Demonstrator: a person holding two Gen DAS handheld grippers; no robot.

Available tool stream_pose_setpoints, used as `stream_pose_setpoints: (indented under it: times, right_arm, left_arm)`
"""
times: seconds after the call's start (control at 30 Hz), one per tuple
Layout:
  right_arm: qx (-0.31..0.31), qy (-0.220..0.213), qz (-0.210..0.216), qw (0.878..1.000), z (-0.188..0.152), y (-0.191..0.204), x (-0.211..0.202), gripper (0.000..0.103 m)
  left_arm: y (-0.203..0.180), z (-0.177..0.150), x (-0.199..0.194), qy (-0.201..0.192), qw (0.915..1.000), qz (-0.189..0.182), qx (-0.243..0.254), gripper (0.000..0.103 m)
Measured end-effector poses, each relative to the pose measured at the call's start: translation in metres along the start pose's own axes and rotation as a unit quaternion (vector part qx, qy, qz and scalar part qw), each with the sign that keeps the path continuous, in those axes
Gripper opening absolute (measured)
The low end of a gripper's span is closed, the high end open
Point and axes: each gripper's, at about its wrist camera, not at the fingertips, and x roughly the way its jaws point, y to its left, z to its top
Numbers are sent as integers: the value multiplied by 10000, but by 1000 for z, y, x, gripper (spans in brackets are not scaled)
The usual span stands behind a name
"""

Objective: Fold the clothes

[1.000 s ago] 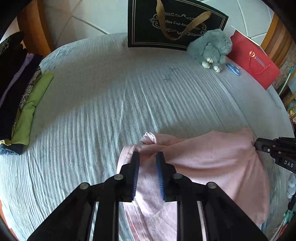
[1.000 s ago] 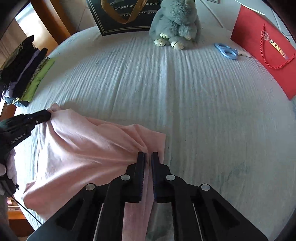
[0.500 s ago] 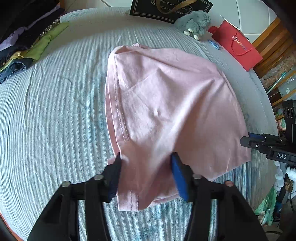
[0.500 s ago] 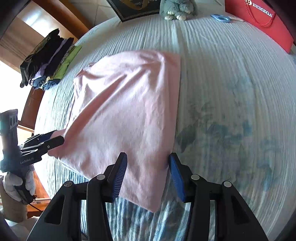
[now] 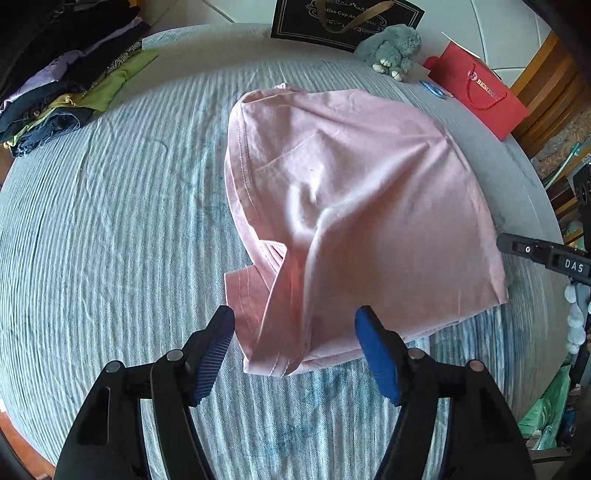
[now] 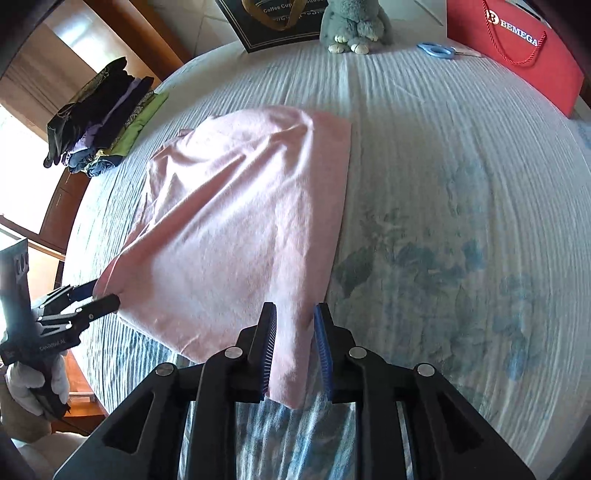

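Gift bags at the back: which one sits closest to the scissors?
The red bag; the blue scissors lie right beside it. The black bag is beyond the plush rabbit.

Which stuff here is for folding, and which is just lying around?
For the job:
- pink cotton garment
- pile of dark and green folded clothes

Just lying about:
- grey plush bunny
- red paper gift bag
- black paper gift bag
- blue-handled scissors

Grey plush rabbit [image 6: 351, 22] sits between black bag [image 5: 343, 22] and red bag [image 6: 517, 48], blue scissors [image 6: 436, 50] nearby.
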Motion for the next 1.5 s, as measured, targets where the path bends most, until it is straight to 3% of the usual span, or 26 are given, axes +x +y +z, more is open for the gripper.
stream_pose_setpoints:
  times: [0.37, 0.5, 0.6, 0.7, 0.77, 0.83, 1.07, 1.1, 1.13, 1.2, 1.5]
  right_arm:
    - [-410, -150, -29, 9990, 35, -6, 9, 22]
    - [-598, -130, -51, 9981, 52, -12, 14, 41]
    - [-727, -140, 8, 9973, 67, -14, 20, 41]
    - [-842, -135, 72, 9963, 83, -14, 28, 42]
    - [-890, -116, 77, 9959, 95, -13, 35, 44]
    - [-921, -133, 67, 9956, 106, -11, 42, 48]
    - [-1211, -29, -110, 9926, 120, 1, 68, 62]
    - [-1329, -52, -210, 9909, 118, 5, 68, 62]
    - [-1494, -61, -288, 9883, 115, 10, 69, 54]
    - [-1746, -17, -229, 9844, 112, 16, 68, 38]
    - [-1702, -7, -115, 9853, 111, 11, 66, 37]
  left_arm:
    - [-12, -10, 6, -13, 9988, 307, -371, 69]
    - [-1, -17, 0, -63, 9967, 299, -756, 69]
    - [-9, -19, 5, -68, 9966, 172, -800, 69]
    - [-23, -16, 10, -121, 9974, 328, -632, 69]
    - [-25, -14, 11, -147, 9973, 366, -626, 64]
    - [-25, -11, 11, -147, 9968, 429, -657, 46]
    - [-26, -10, 14, -129, 9965, 553, -607, 38]
    - [-25, -10, 14, -141, 9965, 530, -626, 29]
    - [-24, -10, 14, -119, 9969, 406, -665, 20]
    - [-24, -11, 14, -60, 9975, 272, -648, 18]
    - [-14, -19, 14, -146, 9976, -68, -679, 19]
